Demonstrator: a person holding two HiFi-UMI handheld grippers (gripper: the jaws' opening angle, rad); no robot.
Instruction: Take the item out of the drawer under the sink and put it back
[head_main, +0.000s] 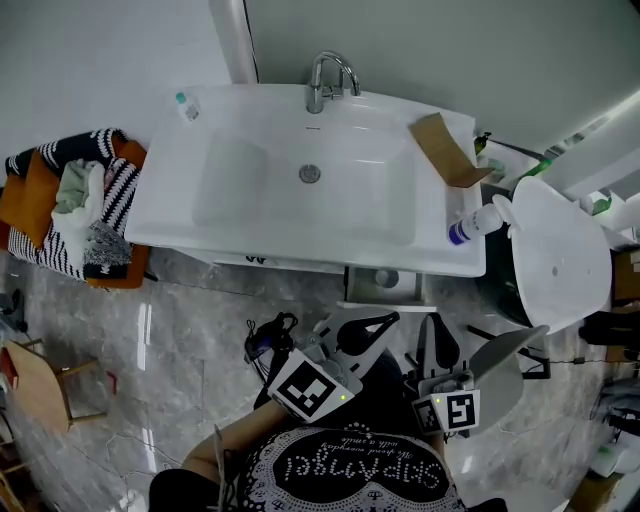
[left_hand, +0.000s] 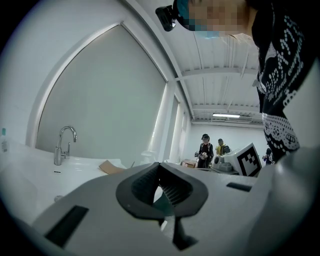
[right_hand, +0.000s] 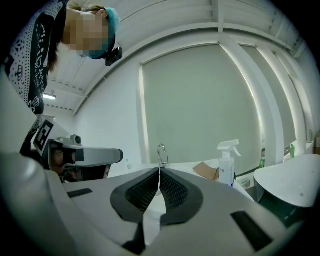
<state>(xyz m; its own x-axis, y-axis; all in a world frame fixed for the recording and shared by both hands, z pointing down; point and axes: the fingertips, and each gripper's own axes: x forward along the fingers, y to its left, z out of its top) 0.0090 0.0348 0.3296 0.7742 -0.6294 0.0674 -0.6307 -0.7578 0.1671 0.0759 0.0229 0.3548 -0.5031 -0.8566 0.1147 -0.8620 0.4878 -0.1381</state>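
Left gripper (left_hand: 159, 167), jaws pressed together tip to tip on nothing, held up near the wearer's body and aimed across the basin. Right gripper (right_hand: 159, 172) likewise closed and empty, just right of its twin, pointed toward the faucet (right_hand: 161, 152). From the head view, both side by side at the near edge of the scene, well apart from the drawer (head_main: 383, 290).

Judged to be the reach for the item, not yet begun: drawer standing pulled out beneath the right half of the white sink (head_main: 240, 225), item (head_main: 386, 278) lying inside, touched by neither claw. Could equally be read as the item already set back, with only the drawer left to shut; impossible to settle from this moment alone.

If the former, calls next for one claw spread wide, dropped low and pushed farther in toward the drawer, then closed on the item without jarring the drawer's front.

Item itself small, round and grey against the drawer's pale floor; too small here to name, and out of sight in both gripper views.

Farther out: cardboard scrap (head_main: 447, 150) on the sink's right rim, spray bottle (head_main: 475, 222) lying at its near right corner, heap of clothes (head_main: 85, 205) on the floor at left.
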